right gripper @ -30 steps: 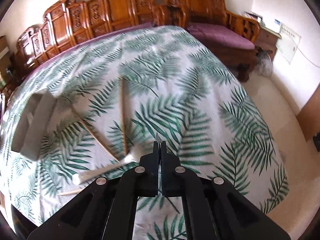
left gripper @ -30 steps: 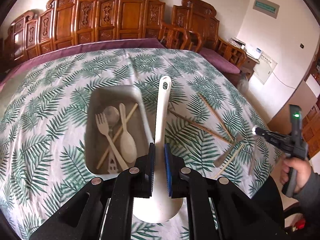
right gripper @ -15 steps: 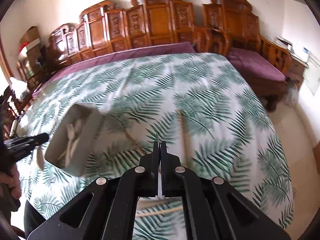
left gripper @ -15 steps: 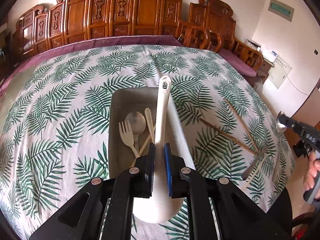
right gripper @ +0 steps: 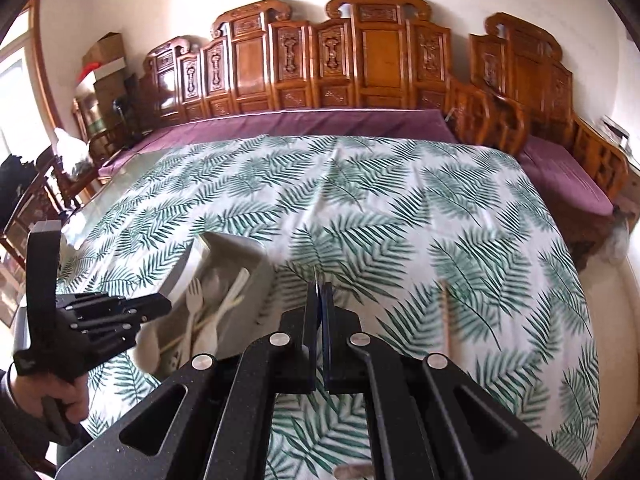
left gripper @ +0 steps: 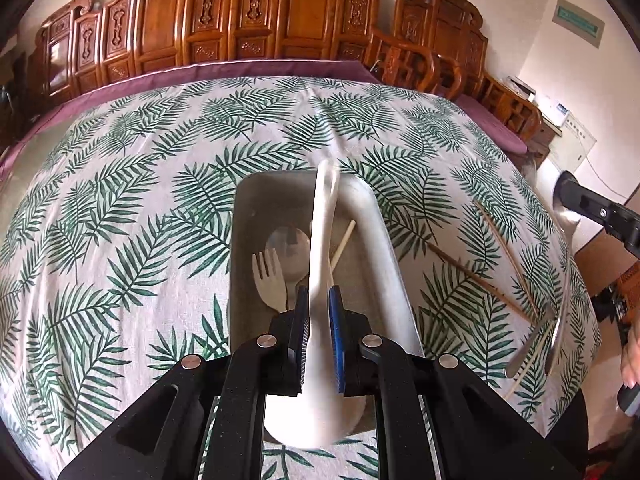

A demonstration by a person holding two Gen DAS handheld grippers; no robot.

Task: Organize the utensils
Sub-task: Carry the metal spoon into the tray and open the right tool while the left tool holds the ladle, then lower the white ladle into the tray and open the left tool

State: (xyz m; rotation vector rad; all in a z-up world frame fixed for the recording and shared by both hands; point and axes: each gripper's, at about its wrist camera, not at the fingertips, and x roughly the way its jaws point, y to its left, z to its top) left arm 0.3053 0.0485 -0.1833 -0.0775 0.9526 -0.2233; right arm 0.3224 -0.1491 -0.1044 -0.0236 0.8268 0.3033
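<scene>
My left gripper (left gripper: 319, 292) is shut on the handle of a white ladle (left gripper: 324, 220), which hangs over the grey tray (left gripper: 384, 248). Its bowl sits near the camera and its handle points away. In the tray lie a pale fork (left gripper: 268, 276), a metal spoon (left gripper: 286, 248) and a chopstick (left gripper: 344, 240). My right gripper (right gripper: 320, 286) is shut on a thin metal utensil whose edge (right gripper: 315, 276) sticks out past the fingertips; it looks like a spoon. That gripper (left gripper: 560, 190) hangs above the table's right side. From the right wrist, the left gripper (right gripper: 160, 304) hovers beside the tray (right gripper: 256, 268).
Wooden chopsticks (left gripper: 480, 276) and another metal utensil (left gripper: 524, 356) lie on the leaf-print cloth right of the tray; one chopstick (right gripper: 444, 312) shows ahead of my right gripper. Carved wooden chairs (right gripper: 376, 60) line the far side. A person's hand (right gripper: 60, 400) grips the left handle.
The left gripper carried the ladle leftward from beside the tray to over it. The right gripper rose off the cloth and swung left, bringing the tray and the left gripper into its view.
</scene>
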